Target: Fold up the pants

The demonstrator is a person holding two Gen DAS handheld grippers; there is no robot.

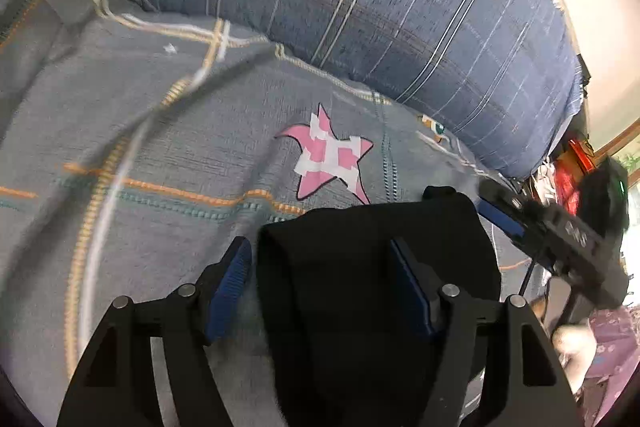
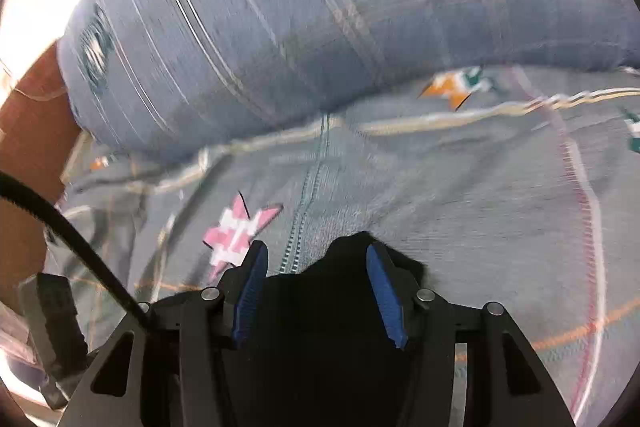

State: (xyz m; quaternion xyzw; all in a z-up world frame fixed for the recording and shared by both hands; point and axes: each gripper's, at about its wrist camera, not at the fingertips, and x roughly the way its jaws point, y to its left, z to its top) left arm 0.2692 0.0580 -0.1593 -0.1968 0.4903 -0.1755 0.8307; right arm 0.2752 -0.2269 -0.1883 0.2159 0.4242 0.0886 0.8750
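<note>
The black pants [image 1: 360, 267] lie folded in a compact bundle on the grey bedspread [image 1: 140, 227]. My left gripper [image 1: 320, 247] is open astride the bundle's left part. Its left pad stands clear of the cloth, and its right pad is over the cloth. In the right wrist view the pants [image 2: 320, 307] fill the space under and between my right gripper [image 2: 318, 247], whose blue pads stand wide apart and do not pinch the cloth. The right gripper's blue pad [image 1: 500, 221] also shows at the bundle's right edge, blurred.
A big blue plaid bolster [image 1: 360, 7] [image 2: 280, 7] runs along the far side. A pink star [image 1: 328, 155] [image 2: 240, 231] is printed just beyond the pants. Red clutter [image 1: 572, 167] sits at the far right. A black cable [image 2: 80, 239] crosses the lower left.
</note>
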